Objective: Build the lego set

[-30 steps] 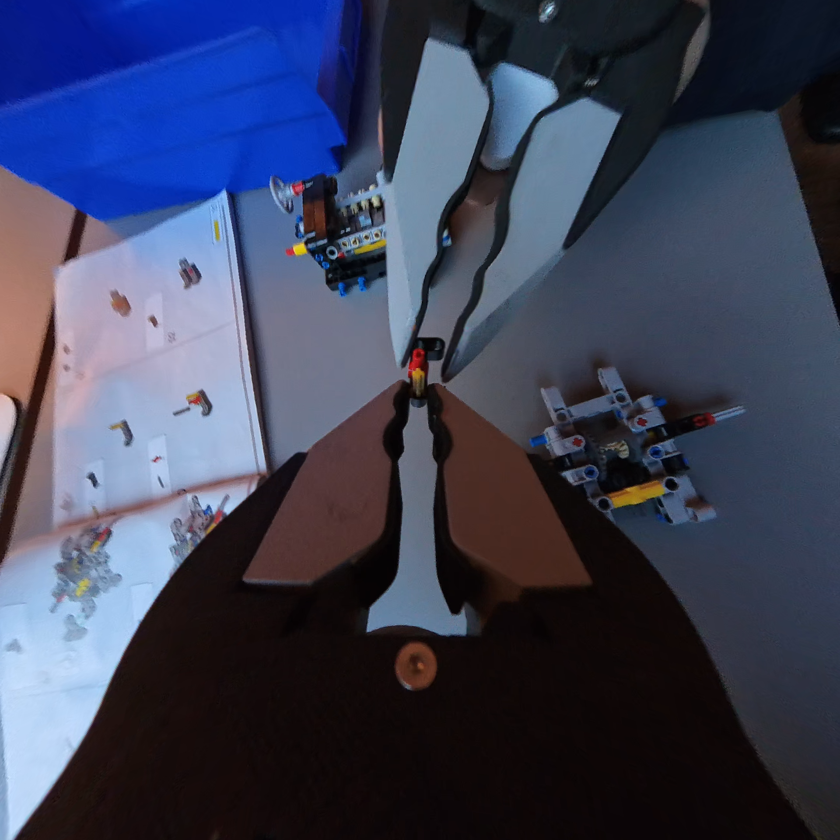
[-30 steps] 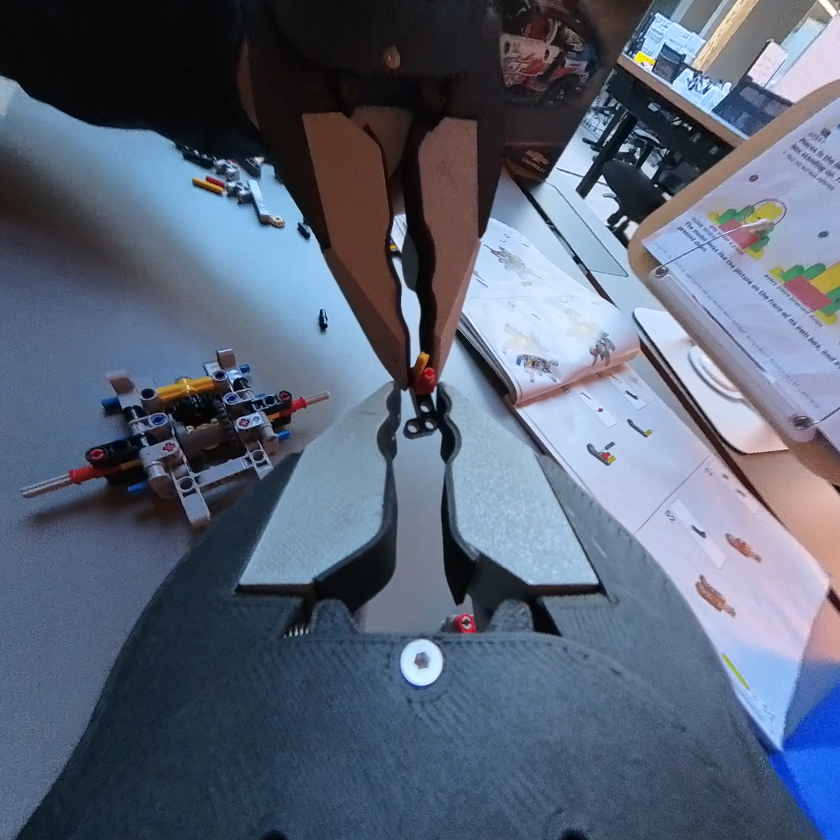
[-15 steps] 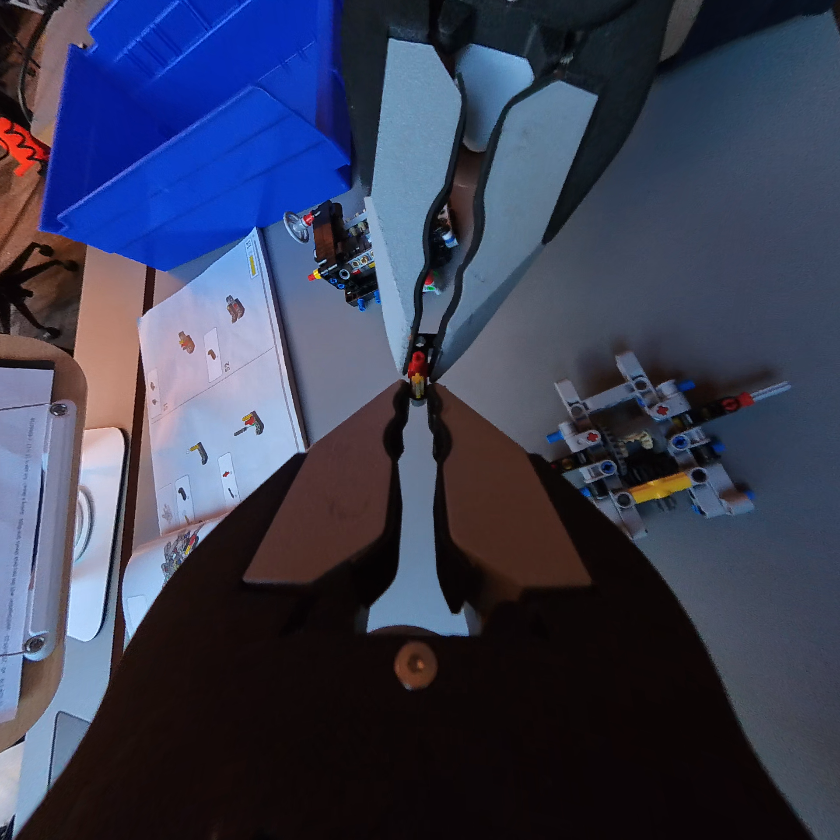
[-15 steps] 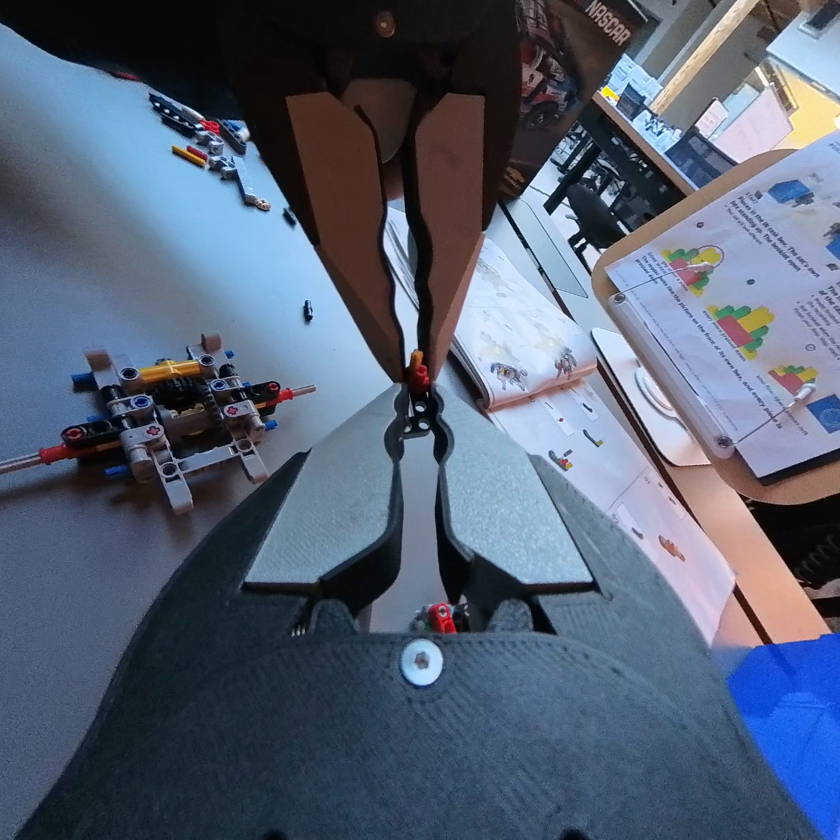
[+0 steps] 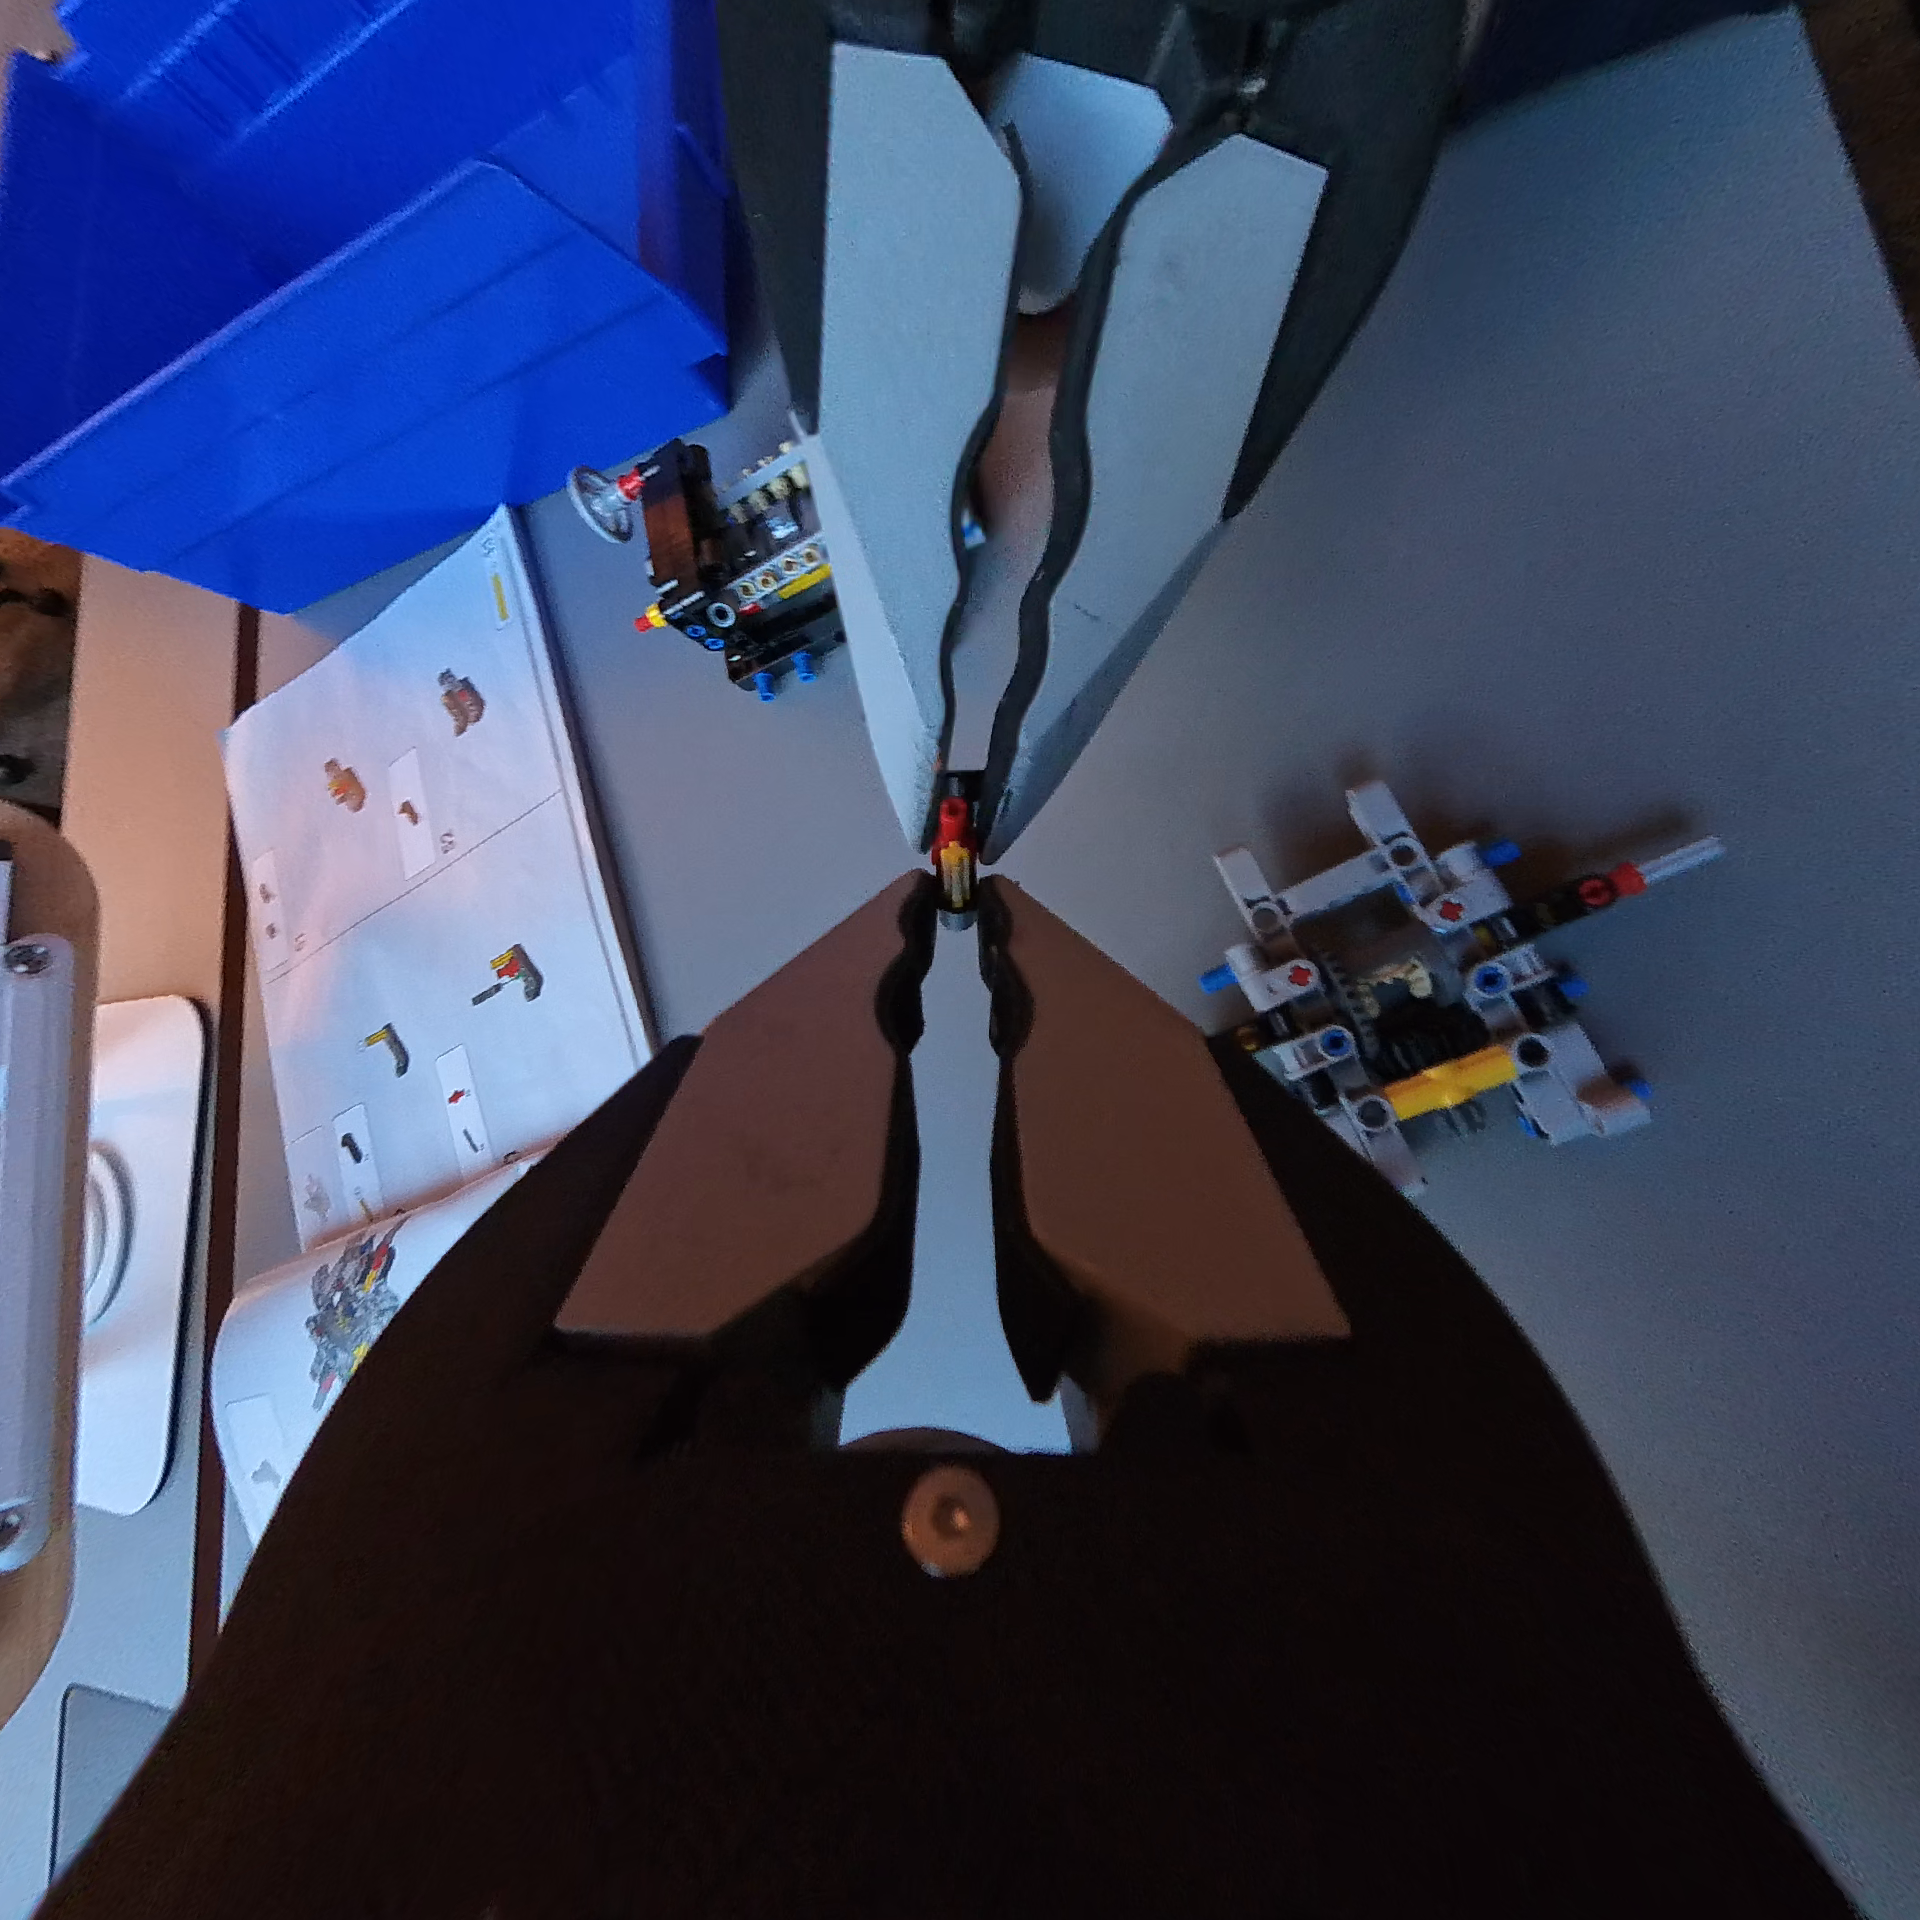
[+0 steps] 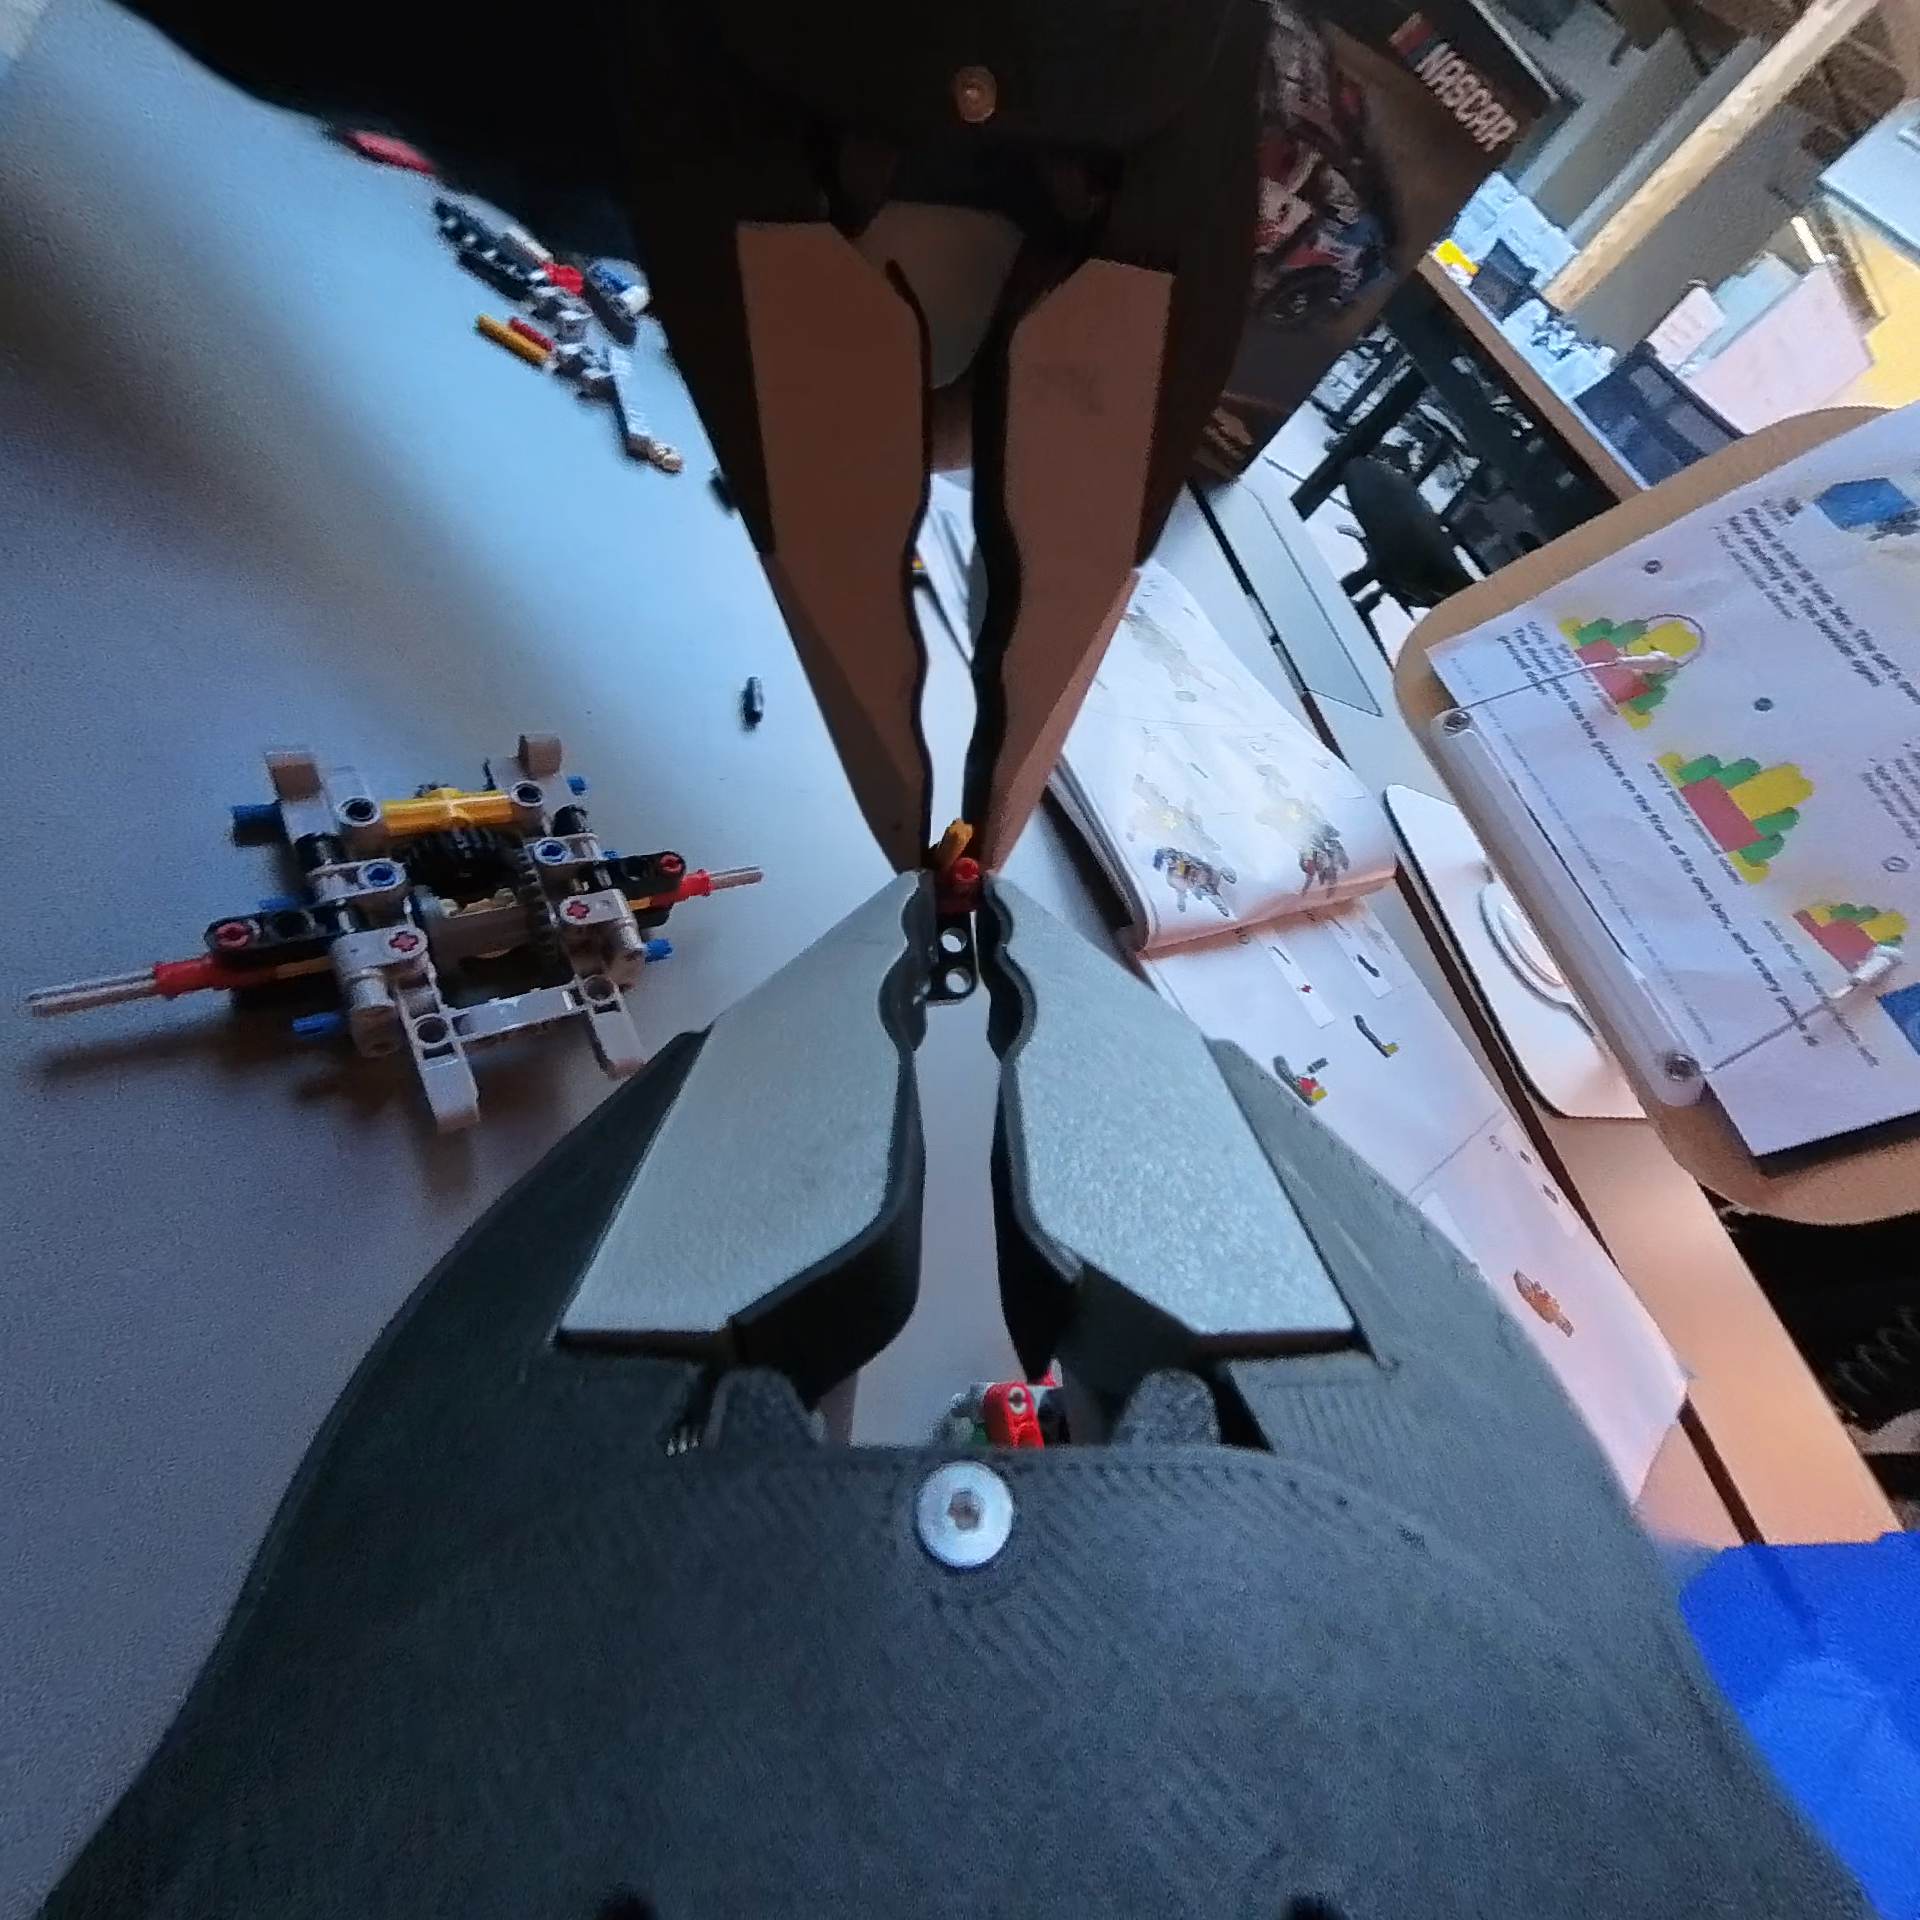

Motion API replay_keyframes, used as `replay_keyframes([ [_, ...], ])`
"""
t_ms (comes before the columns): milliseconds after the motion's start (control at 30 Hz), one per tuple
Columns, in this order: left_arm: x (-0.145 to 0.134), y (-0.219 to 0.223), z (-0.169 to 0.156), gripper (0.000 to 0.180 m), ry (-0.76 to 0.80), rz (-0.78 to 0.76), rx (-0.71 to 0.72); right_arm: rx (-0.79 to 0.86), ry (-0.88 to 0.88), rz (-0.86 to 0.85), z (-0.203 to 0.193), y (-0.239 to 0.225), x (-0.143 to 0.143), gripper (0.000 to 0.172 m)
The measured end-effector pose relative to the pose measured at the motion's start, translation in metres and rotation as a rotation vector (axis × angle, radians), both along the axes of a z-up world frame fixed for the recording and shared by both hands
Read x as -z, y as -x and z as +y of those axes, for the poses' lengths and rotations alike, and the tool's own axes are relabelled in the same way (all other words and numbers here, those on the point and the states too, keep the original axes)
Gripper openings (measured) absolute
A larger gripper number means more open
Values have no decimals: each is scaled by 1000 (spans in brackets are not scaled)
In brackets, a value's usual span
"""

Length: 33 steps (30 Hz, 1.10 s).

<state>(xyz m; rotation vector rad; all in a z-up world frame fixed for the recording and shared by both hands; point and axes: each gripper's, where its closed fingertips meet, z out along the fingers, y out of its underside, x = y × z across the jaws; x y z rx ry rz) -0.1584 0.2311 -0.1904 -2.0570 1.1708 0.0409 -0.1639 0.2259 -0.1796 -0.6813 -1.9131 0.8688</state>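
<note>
My left gripper (image 5: 956, 896), with brown fingers, is shut on a small yellow pin (image 5: 956, 871) with a grey end, held above the grey table (image 5: 1558, 520). My right gripper (image 6: 954, 906), with grey fingers, is shut on a short black beam with holes (image 6: 954, 954). A red pin (image 6: 963, 875) sits at the beam's far end. The two grippers meet tip to tip, and the yellow pin (image 6: 950, 837) touches the red pin (image 5: 950, 821). The right gripper (image 5: 961, 826) reaches in from the top of the left wrist view. The left gripper (image 6: 954, 850) comes from above in the right wrist view.
A grey, black and yellow brick assembly (image 5: 1423, 997) lies on the table (image 6: 447, 914). A second dark assembly (image 5: 727, 582) sits near a blue bin (image 5: 343, 260). An open instruction booklet (image 5: 416, 831) lies beside it. Loose parts (image 6: 561, 312), a black pin (image 6: 752, 698) and a sheet on a stand (image 6: 1714, 779) are around. Left and right tips are no more than a few centimetres apart.
A second ago my right fingers stood slack around the black beam; they have shut on it. Both grippers stay tip to tip and have shifted a little together.
</note>
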Motion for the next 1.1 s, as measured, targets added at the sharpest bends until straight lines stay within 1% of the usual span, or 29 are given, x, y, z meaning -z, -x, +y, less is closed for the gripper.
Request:
replay_keyframes([
  [133, 1, -6, -8, 5, 56, -48, 80, -73, -16, -16, -7, -5, 1, 4],
  [200, -1, -6, -8, 5, 63, -74, 88, -81, -6, -18, -8, -6, 0, 3],
  [500, 11, -9, -16, 5, 75, -23, 153, -131, -60, -52, -17, -9, 11, 3],
  [567, 11, -8, -16, 5, 66, -16, 156, -126, -67, -42, -17, -7, 11, 3],
  [667, 10, -3, -12, 6, 53, -46, 130, -95, -21, -34, -13, -4, 10, 4],
  [700, 9, 0, -8, 5, 41, -60, 111, -85, 0, -34, -11, -2, 9, 9],
  [733, 11, 7, -5, 5, 48, -65, 81, -63, 24, -30, -7, 0, 7, 27],
  [767, 16, 14, -2, 5, 68, -78, 49, -40, 50, -29, -2, 1, 5, 31],
  [867, 35, 31, 3, 5, 153, -150, -14, 14, 140, 6, 14, 2, -6, 22],
  [967, 55, 48, 10, 5, 219, -163, -65, 50, 211, 26, 26, 3, -14, 17],
  [1033, 63, 48, 9, 5, 247, -182, -40, 66, 227, 28, 31, 3, -16, 16],
  [1100, 71, 49, 7, 5, 263, -167, -8, 78, 230, 25, 34, 3, -15, 14],
])
